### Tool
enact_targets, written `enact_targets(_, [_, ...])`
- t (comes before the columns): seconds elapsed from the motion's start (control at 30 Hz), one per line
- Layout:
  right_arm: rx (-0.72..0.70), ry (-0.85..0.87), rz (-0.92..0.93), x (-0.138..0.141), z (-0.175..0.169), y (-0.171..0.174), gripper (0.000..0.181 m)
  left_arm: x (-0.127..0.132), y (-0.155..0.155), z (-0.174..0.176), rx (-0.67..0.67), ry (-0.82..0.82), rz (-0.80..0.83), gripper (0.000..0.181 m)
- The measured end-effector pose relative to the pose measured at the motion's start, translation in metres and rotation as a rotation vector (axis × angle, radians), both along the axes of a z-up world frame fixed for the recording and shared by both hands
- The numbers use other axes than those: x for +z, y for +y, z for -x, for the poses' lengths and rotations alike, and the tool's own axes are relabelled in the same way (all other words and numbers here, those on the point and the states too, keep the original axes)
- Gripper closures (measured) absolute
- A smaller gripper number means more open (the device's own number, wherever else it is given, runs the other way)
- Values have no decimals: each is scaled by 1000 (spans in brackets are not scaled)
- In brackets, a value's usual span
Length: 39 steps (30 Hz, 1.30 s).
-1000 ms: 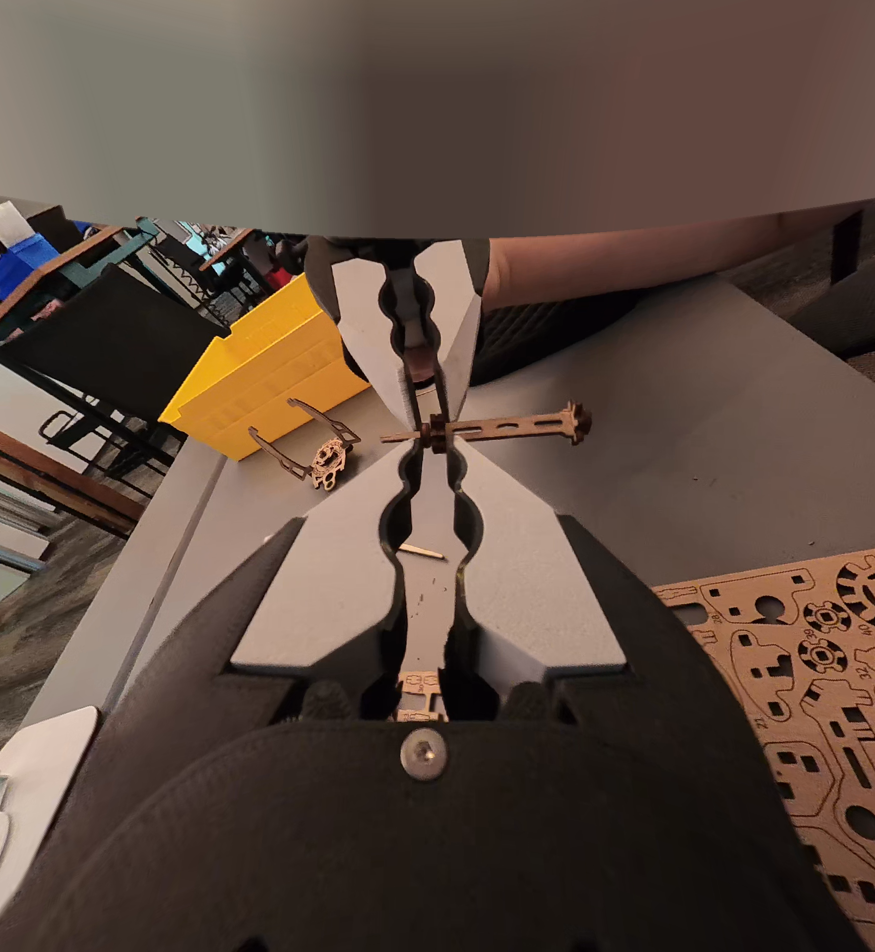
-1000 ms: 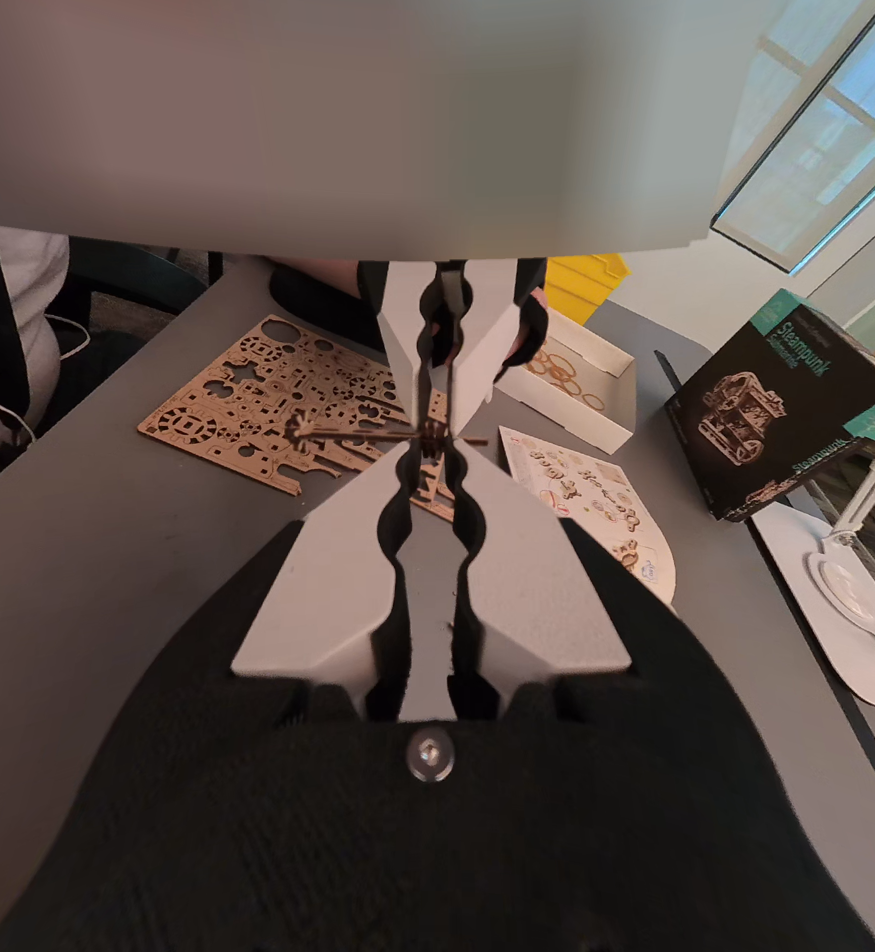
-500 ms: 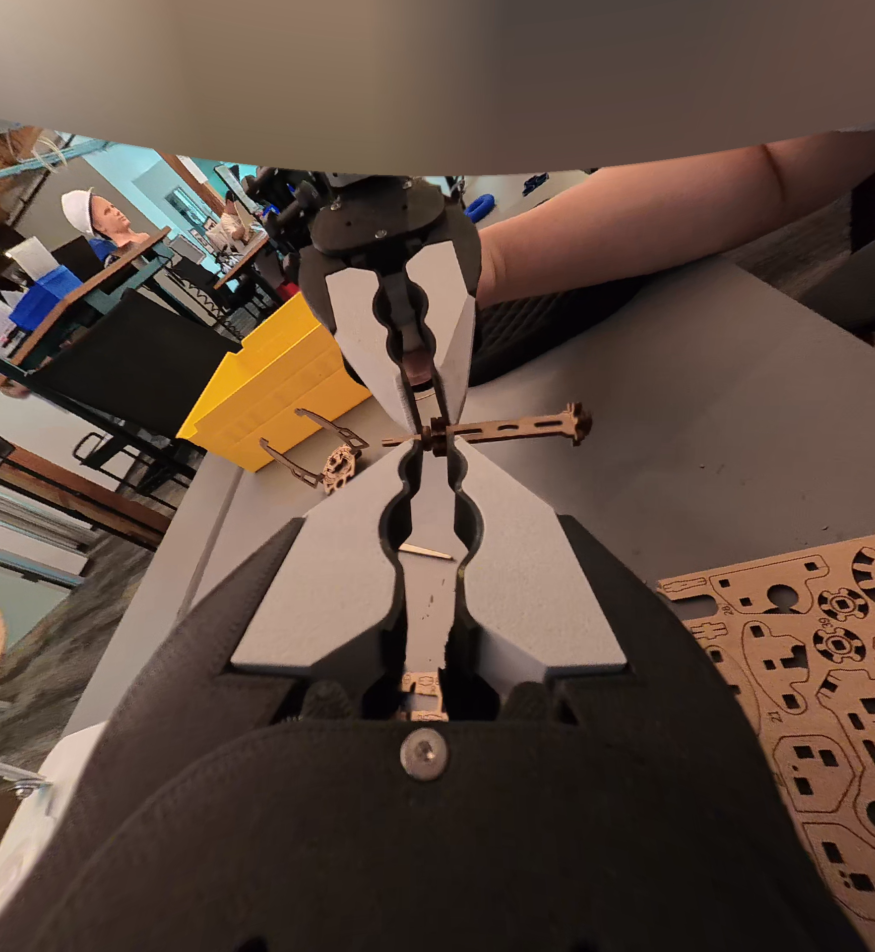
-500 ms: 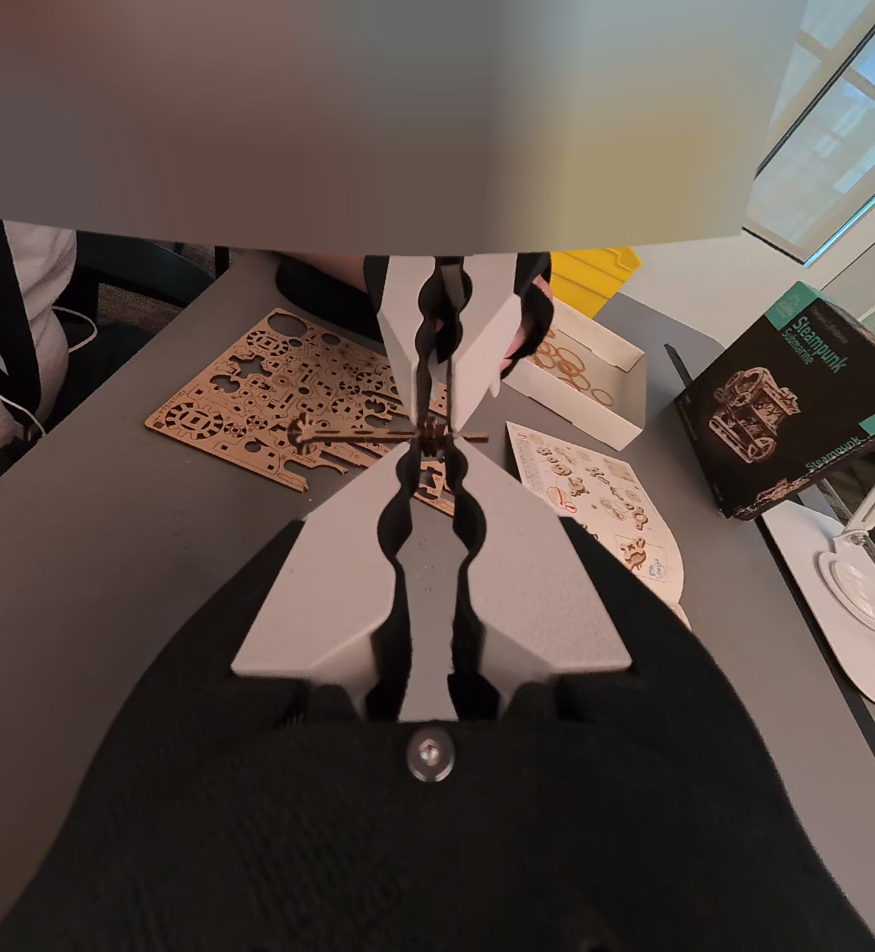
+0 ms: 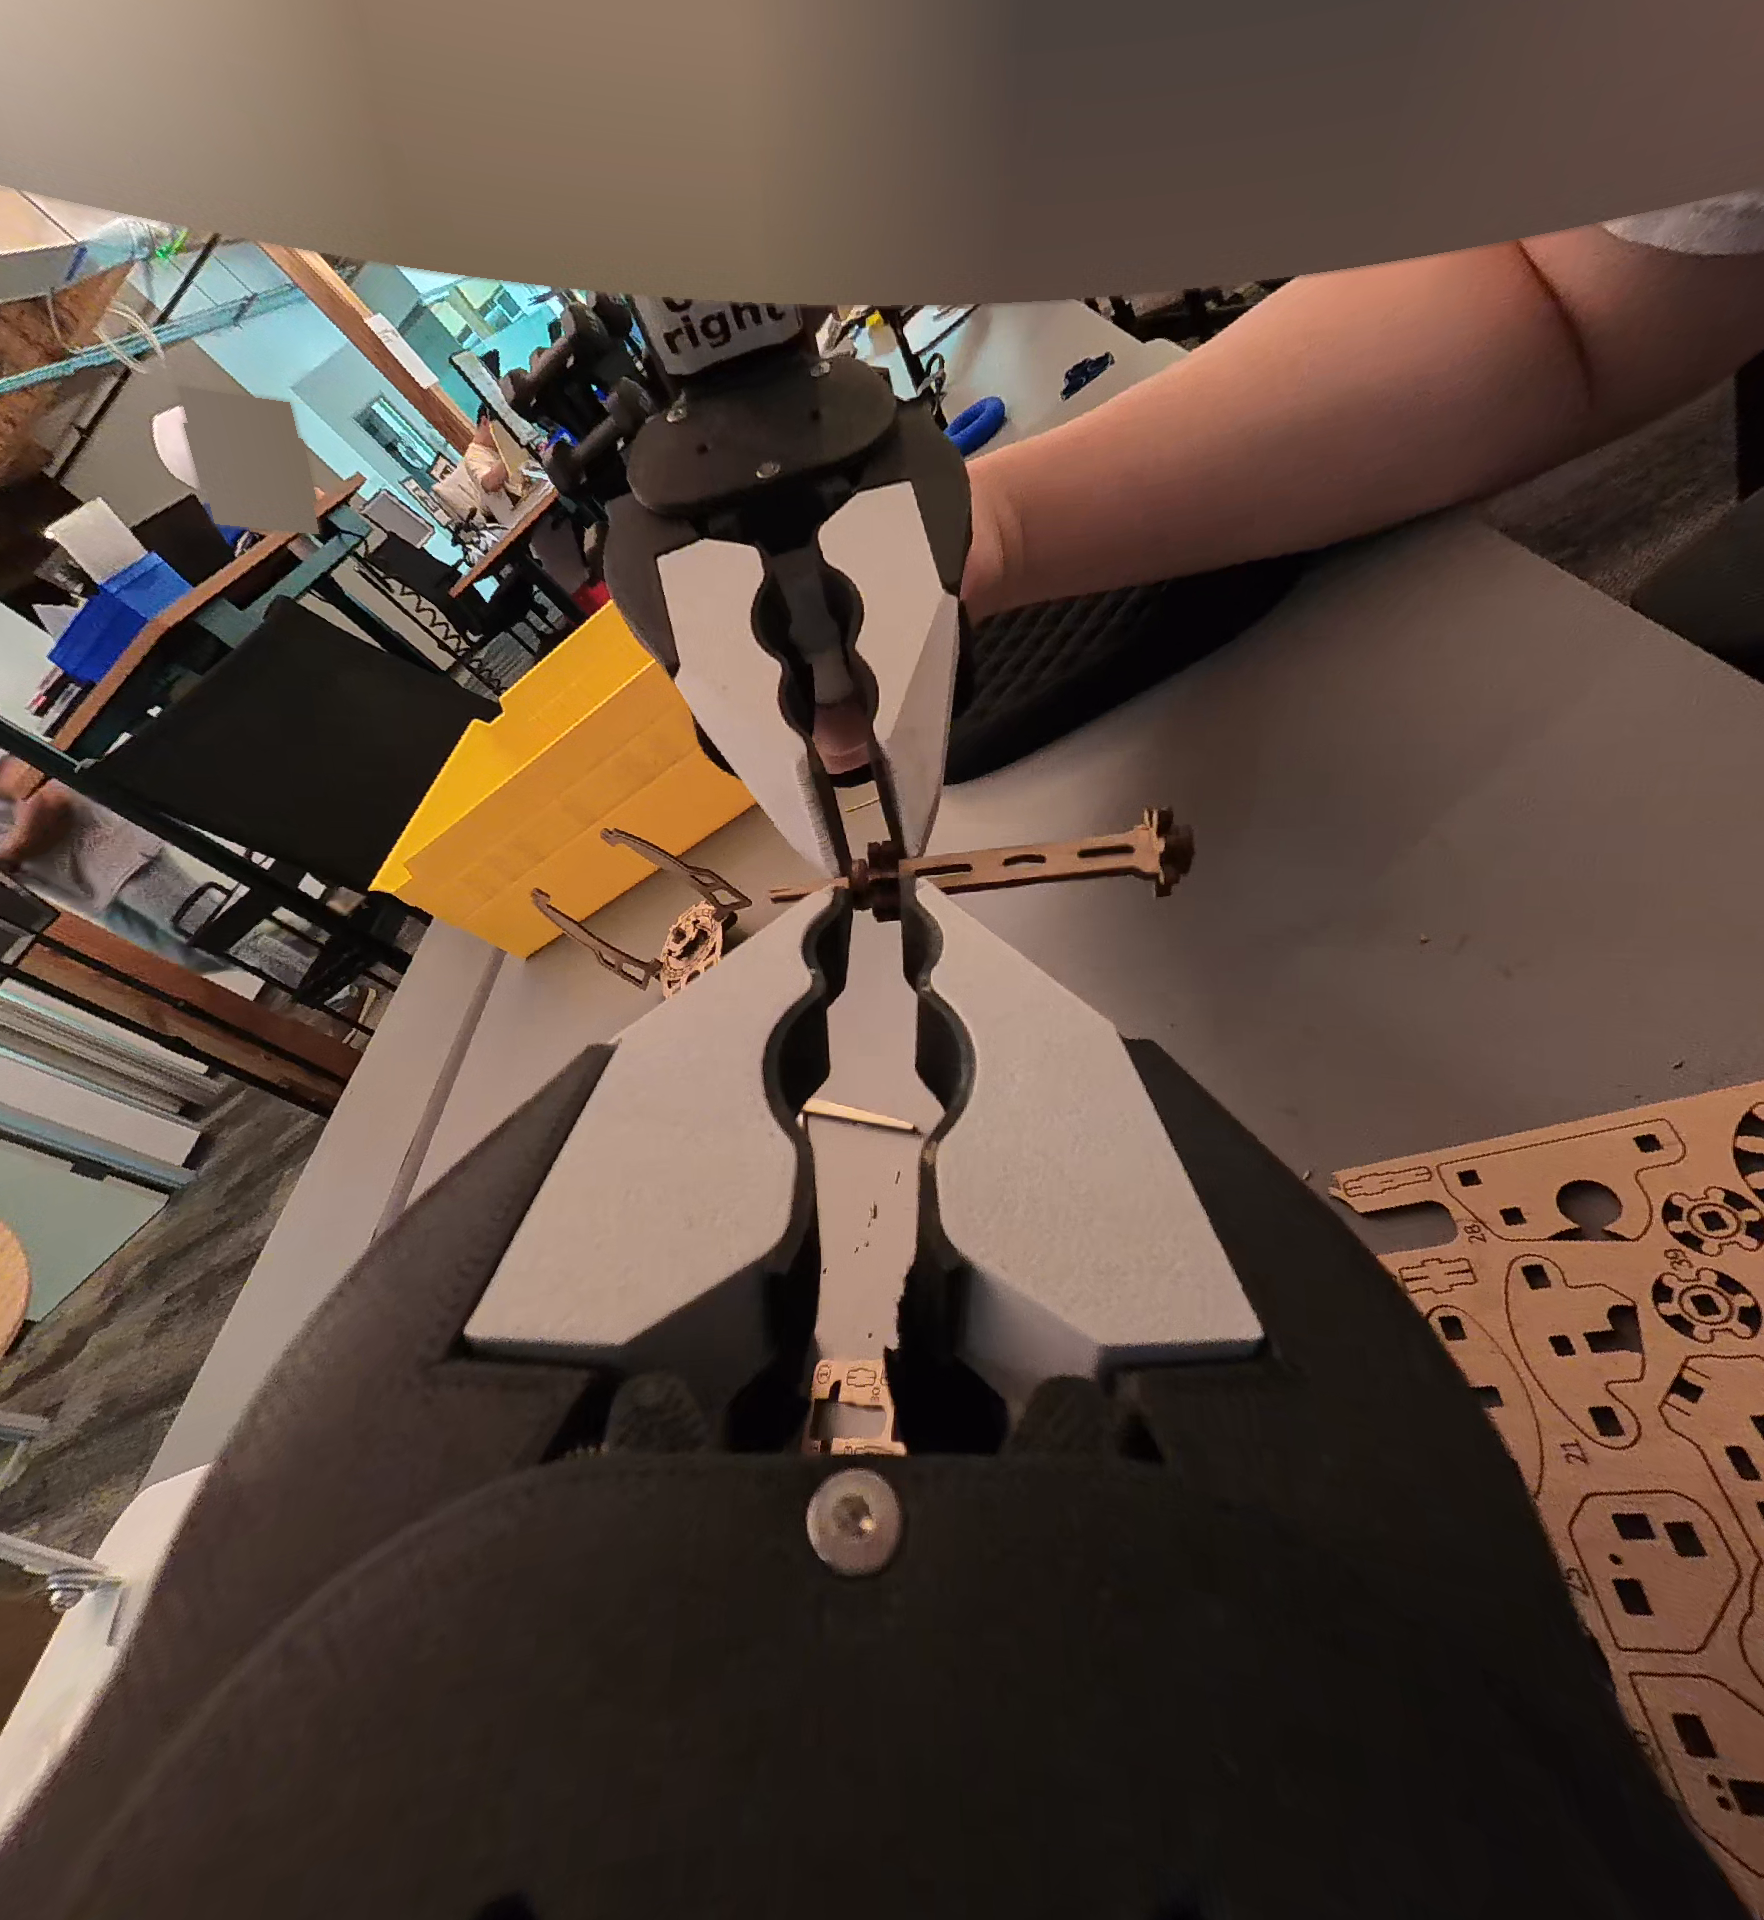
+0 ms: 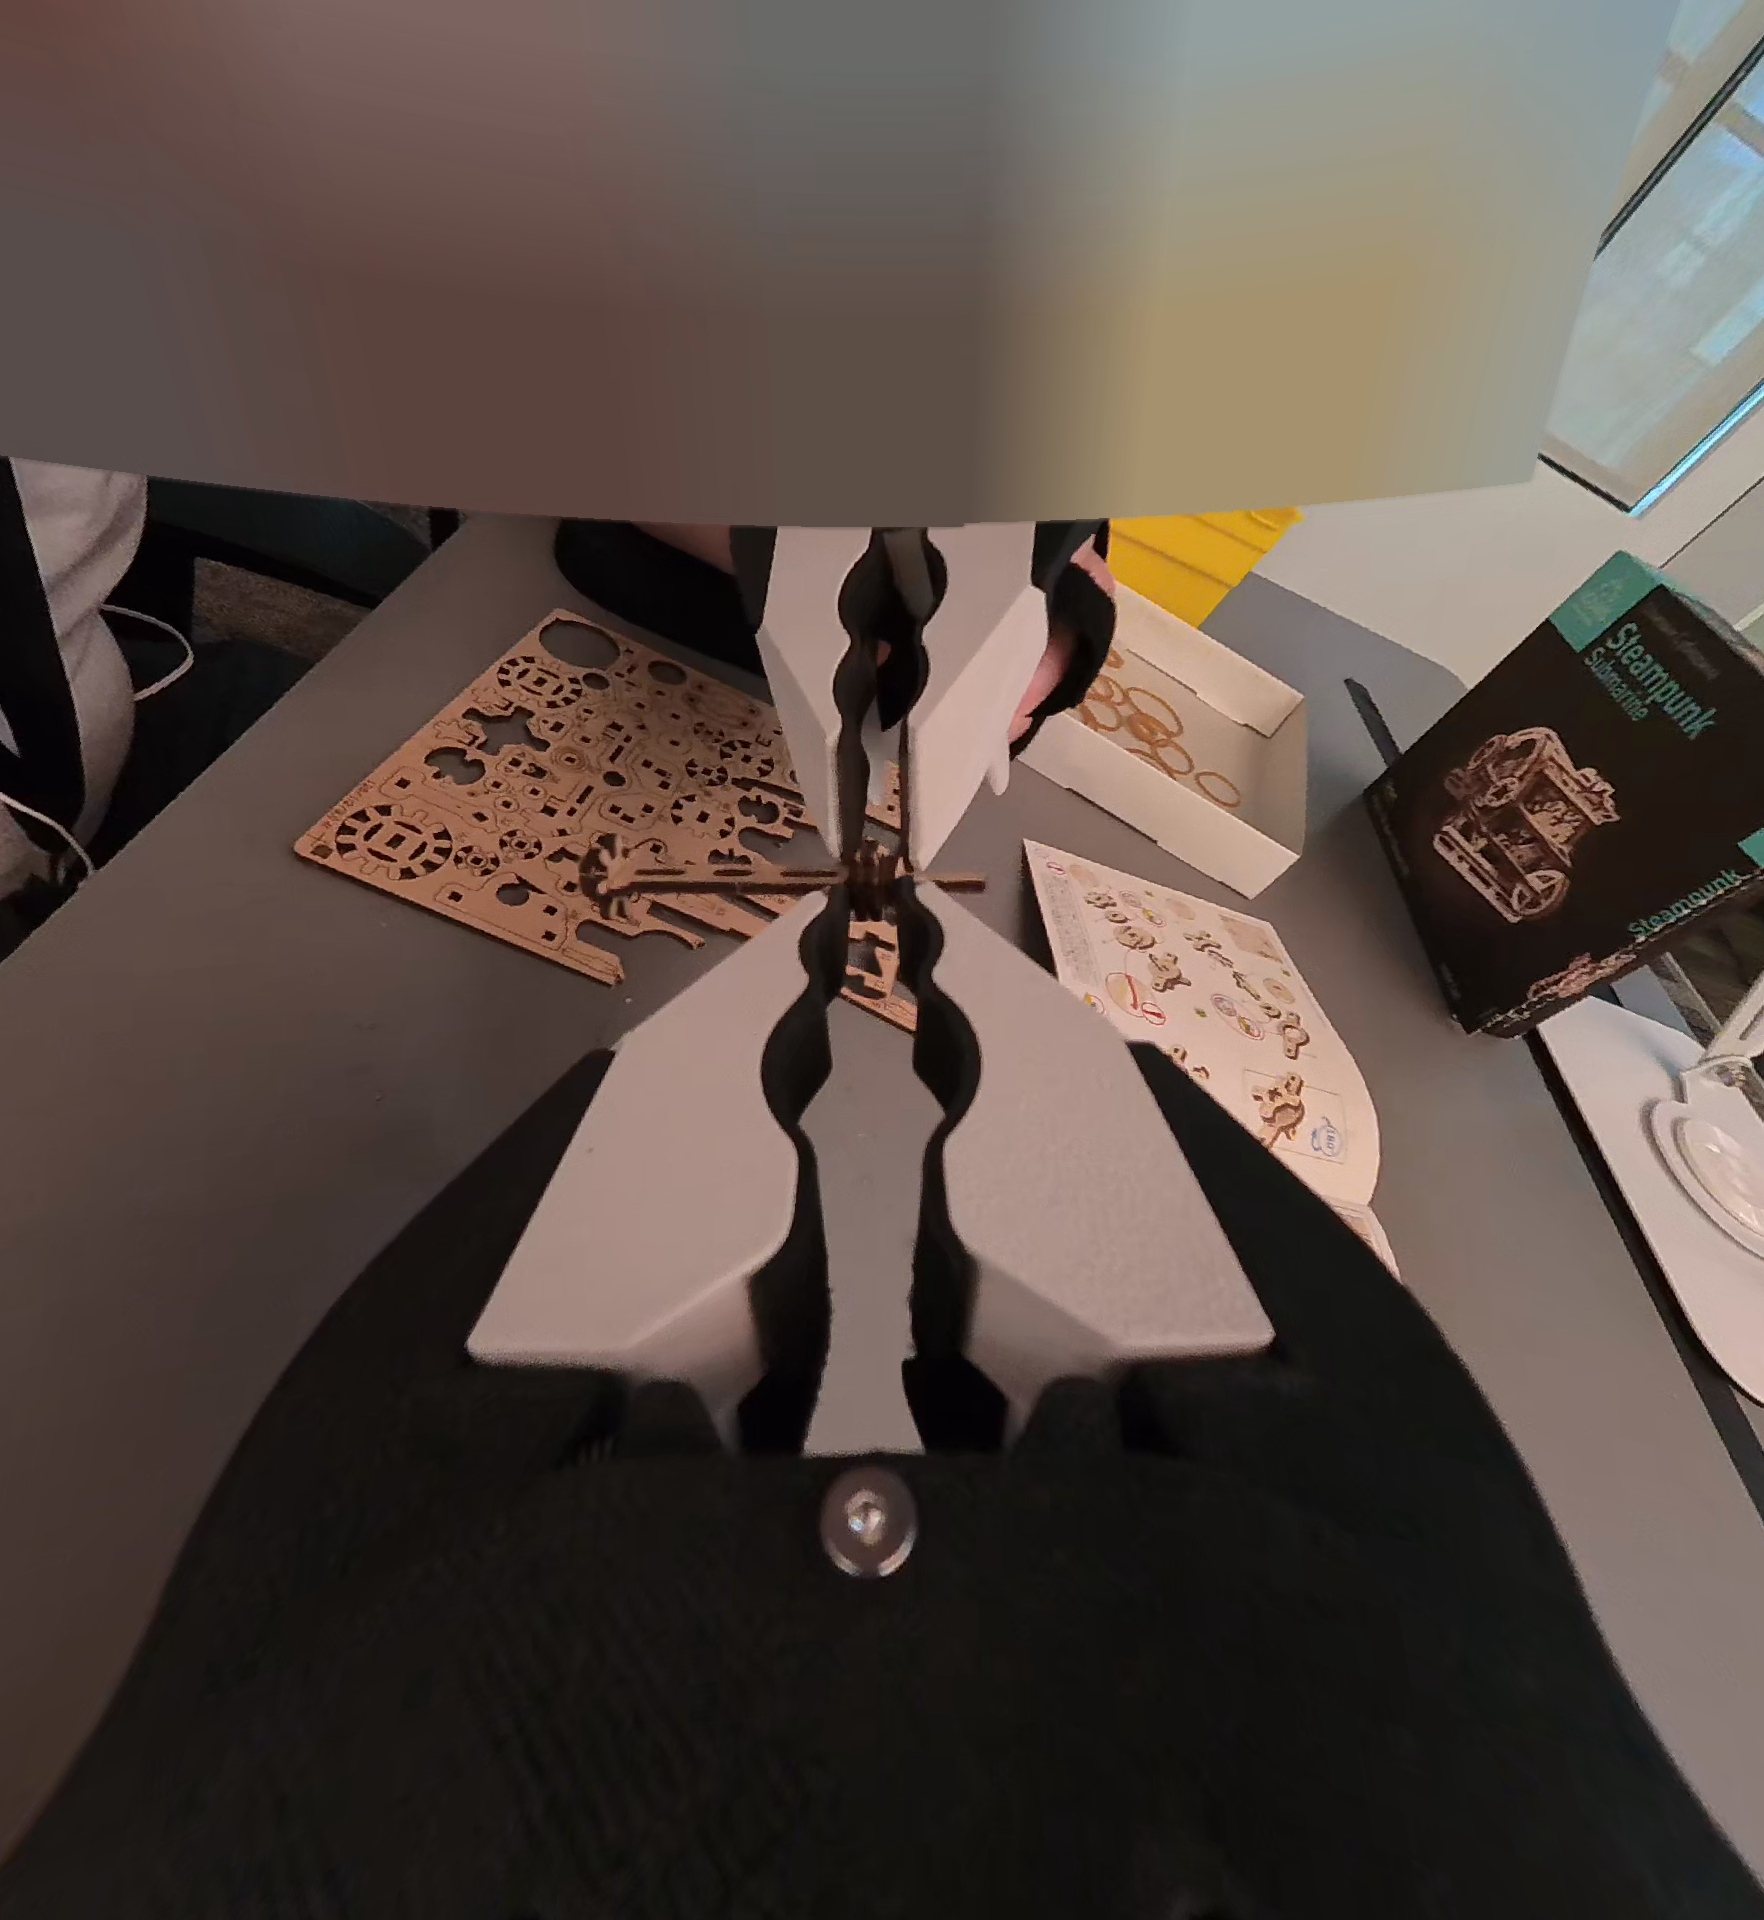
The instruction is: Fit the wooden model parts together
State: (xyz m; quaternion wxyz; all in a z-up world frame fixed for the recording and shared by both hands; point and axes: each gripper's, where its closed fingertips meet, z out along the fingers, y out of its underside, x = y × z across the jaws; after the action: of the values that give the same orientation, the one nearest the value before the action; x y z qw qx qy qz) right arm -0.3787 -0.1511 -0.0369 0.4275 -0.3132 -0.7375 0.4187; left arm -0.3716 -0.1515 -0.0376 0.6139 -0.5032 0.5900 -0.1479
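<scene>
A thin slotted wooden axle is held level above the grey table. It has a gear on one end and a small dark gear near the other. My left gripper is shut on the axle at the small gear from below. My right gripper comes from the far side and is shut on the same spot, tip to tip. In the right wrist view the axle crosses between my right gripper and my left gripper. I cannot tell which part each one pinches.
A laser-cut wooden sheet lies on the table. A yellow bin and a small wooden sub-assembly sit at the far edge. A white box of rings, an instruction sheet, a black kit box and a white lamp base lie right. My two grippers' fingertips are within a few centimetres of each other.
Both grippers stay shut on the axle at the same spot. The held pair has tilted and risen a little, so more of the room shows behind the right gripper.
</scene>
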Motion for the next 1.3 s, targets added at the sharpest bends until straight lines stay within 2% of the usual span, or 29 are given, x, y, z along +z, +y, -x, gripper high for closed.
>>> enact_targets(0.07, [1, 2, 0, 0, 0, 0, 173, 1, 0, 0, 1, -5, 9, 174])
enact_targets(0.13, [9, -4, -2, -1, -1, -2, 173, 1, 3, 1, 15, -14, 22, 162])
enact_targets(0.2, [-2, 2, -2, 0, 1, 0, 173, 0, -1, 1, -9, -5, 29, 174])
enact_targets(0.53, [0, -28, 9, -5, 1, 0, 174, -6, 0, 1, 0, 40, -4, 174])
enact_targets(0.7, [2, -14, 57, 1, 3, -2, 174, 1, -2, 3, -30, -5, 125, 175])
enact_targets(1.0, [-21, -17, 107, 5, 5, 1, 174, 5, 1, 5, 2, -17, 181, 176])
enact_targets(1.3, [-38, 14, 49, 8, 4, 1, 175, 8, 2, 5, 18, -22, 131, 176])
